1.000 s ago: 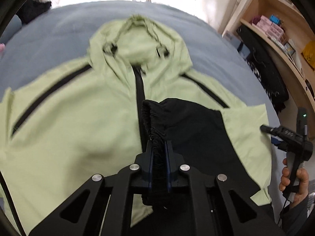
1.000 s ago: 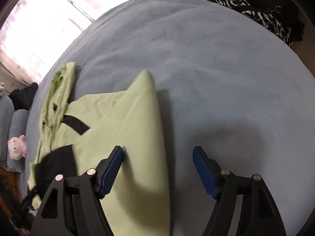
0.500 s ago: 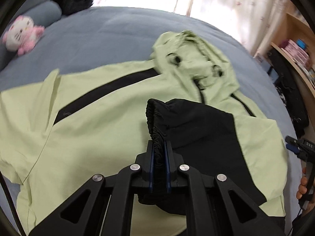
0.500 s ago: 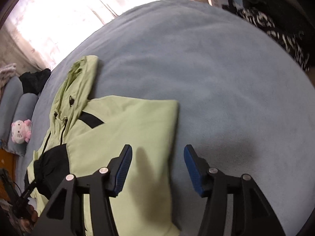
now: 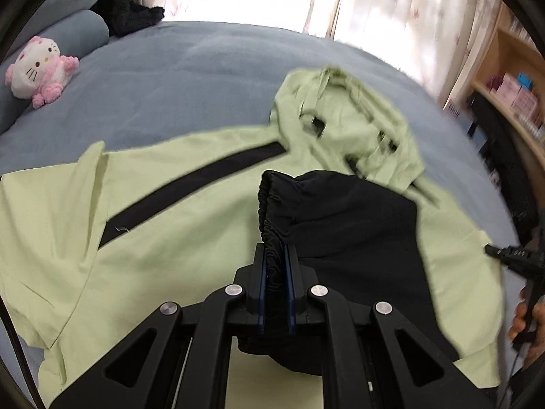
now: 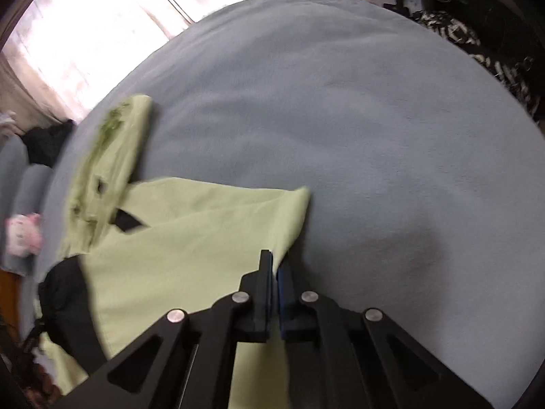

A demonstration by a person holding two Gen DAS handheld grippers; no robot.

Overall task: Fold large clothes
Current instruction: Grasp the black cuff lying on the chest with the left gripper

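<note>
Jacket (image 5: 190, 238): we are seeing a pale green hooded jacket lying spread front-up on the blue-grey bed cover (image 5: 190, 81), hood (image 5: 344, 122) toward the far side.
Black cuff (image 5: 272, 218): we are seeing the gathered black sleeve end lying across the jacket's chest, near the middle.
Left gripper (image 5: 275, 269): we are holding its blue pads clamped together on the black cuff.
Right gripper (image 6: 275, 272): its jaws have just been closing, and we are seeing them pinching the jacket's right edge, just below a pointed corner of green cloth (image 6: 299, 197).
Right hand (image 5: 528, 320): we are seeing it at the near right, gripping the right tool's handle.
Plush toy (image 5: 37, 71): pink and white, lying at the far left of the bed, well apart from the jacket.
</note>
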